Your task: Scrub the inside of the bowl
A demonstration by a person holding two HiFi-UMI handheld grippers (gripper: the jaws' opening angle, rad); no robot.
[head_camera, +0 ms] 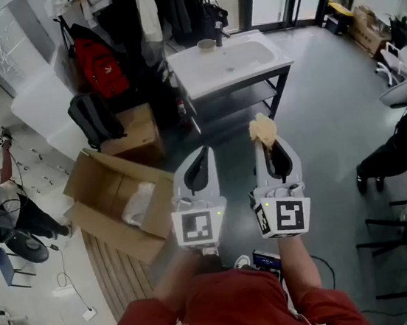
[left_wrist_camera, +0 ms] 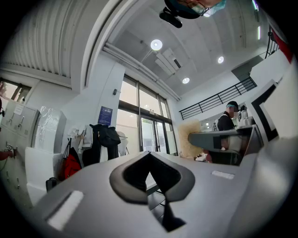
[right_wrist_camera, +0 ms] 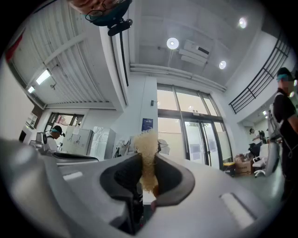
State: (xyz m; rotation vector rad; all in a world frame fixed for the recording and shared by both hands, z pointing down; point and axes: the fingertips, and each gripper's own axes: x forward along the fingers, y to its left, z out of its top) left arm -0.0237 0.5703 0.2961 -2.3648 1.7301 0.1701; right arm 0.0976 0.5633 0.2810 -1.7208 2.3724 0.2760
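The left gripper (head_camera: 201, 154) was closed on nothing, level beside the right gripper (head_camera: 268, 146), whose jaws pinched a tan scrubbing sponge (head_camera: 261, 129). An open cardboard box (head_camera: 112, 200) lay on the floor to their left. Well beyond, the bowl (head_camera: 206, 45) sat on the white washbasin (head_camera: 199, 73), beside its tap (head_camera: 218, 33).

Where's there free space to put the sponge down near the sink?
For the sponge: the sink top is bare in front and right of the bowl and tap. The floor right of the sink is open too. The left is crowded: cardboard box, backpacks.
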